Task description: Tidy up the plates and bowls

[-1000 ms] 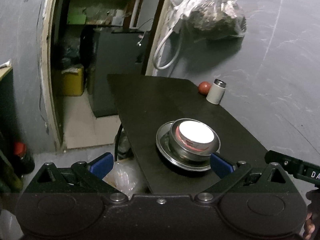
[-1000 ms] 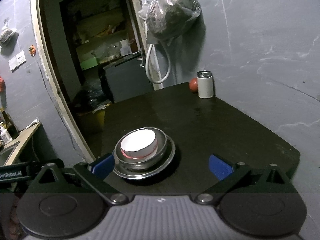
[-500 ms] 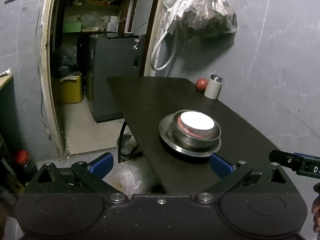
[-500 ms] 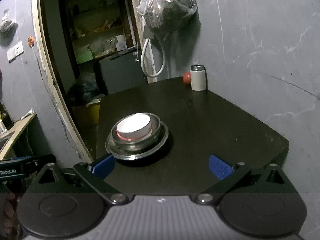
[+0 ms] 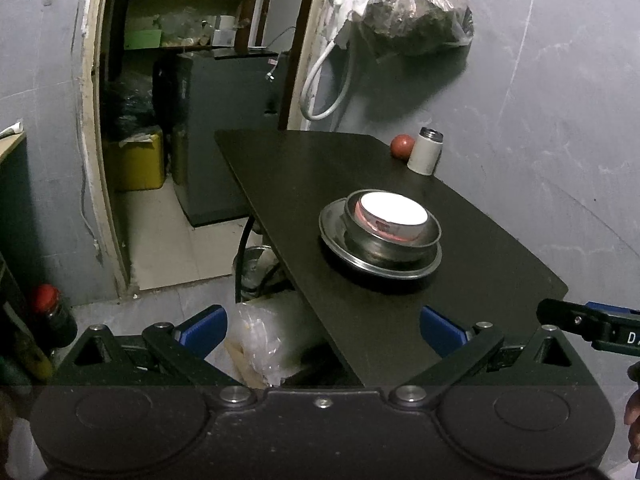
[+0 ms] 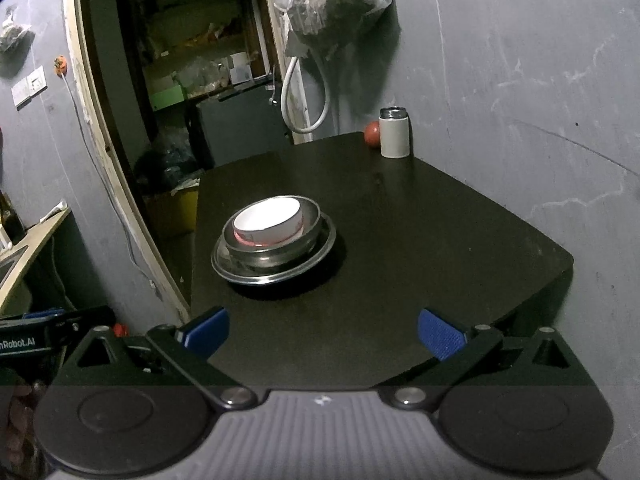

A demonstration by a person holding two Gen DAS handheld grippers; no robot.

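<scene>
On the black table (image 6: 440, 240), a white bowl (image 6: 268, 216) sits nested in a steel bowl (image 6: 276, 240) on a round steel plate (image 6: 276, 268). Both the left gripper (image 5: 322, 330) and right gripper (image 6: 323, 330) gape wide and empty, well short of it. Only the right view reads "nRobot.AI"; the left shows a red-capped bottle (image 5: 52, 312).

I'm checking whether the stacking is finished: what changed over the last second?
Both open grippers, left gripper and right gripper, backed away from the stack, holding nothing. The white bowl stayed nested in the steel bowl on the steel plate; nothing on the black table moved.
</scene>
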